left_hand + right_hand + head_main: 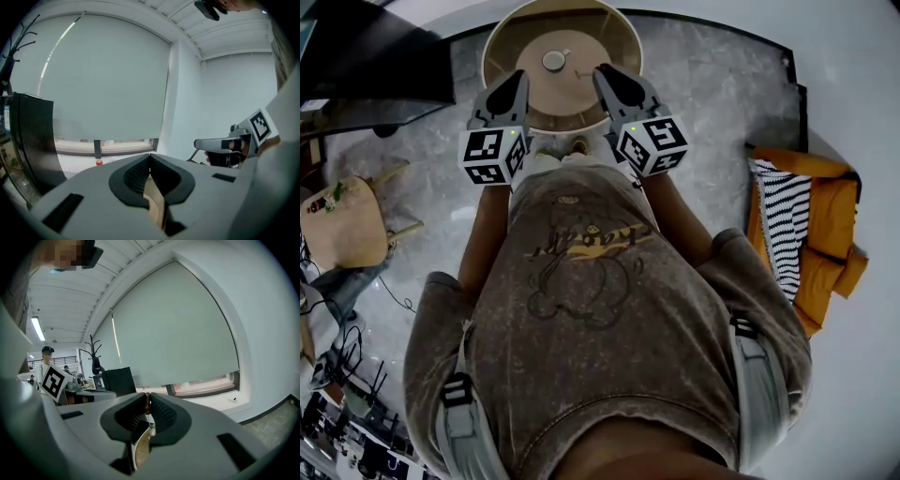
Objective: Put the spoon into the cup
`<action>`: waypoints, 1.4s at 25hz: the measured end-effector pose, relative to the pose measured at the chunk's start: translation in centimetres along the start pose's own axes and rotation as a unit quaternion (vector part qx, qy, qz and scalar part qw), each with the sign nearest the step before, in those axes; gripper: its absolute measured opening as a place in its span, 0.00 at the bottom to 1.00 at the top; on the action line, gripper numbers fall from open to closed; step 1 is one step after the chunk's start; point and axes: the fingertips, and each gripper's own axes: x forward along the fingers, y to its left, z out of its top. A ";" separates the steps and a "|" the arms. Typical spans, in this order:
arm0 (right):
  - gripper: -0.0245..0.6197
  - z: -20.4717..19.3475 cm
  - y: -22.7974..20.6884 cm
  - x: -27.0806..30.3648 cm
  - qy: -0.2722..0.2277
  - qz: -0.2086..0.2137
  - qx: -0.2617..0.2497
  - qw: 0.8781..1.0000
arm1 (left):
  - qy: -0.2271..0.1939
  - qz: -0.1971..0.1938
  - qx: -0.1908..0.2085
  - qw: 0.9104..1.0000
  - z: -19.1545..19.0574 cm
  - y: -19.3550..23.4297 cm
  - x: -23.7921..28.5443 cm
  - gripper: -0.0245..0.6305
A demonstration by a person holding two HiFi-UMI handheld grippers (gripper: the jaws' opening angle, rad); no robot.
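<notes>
A round tan table [546, 89] fills the upper centre. Orange cushions [830, 216] lie at the right edge, a striped cloth [780, 230] draped over them.

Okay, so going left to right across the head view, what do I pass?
wooden stool → left gripper → right gripper → orange cushions, with a striped cloth draped over their left part. The round table is left out: it spans both grippers.

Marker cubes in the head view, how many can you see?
2. The left cube sits on the left claw, the right cube on the right claw, both by the round table. None seem hidden.
</notes>
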 end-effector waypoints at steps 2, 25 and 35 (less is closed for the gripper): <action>0.12 0.3 -0.3 0.2 -0.001 -0.003 0.000 1.000 | 0.000 -0.003 0.001 1.000 0.2 -0.1 0.4 0.07; 0.12 0.5 -0.9 5.7 -0.001 -0.041 0.015 0.999 | 0.020 -0.047 0.006 0.999 1.0 4.1 3.7 0.07; 0.12 0.1 -2.4 8.4 0.012 -0.045 0.022 0.999 | 0.035 -0.058 0.000 0.998 0.4 5.4 6.4 0.07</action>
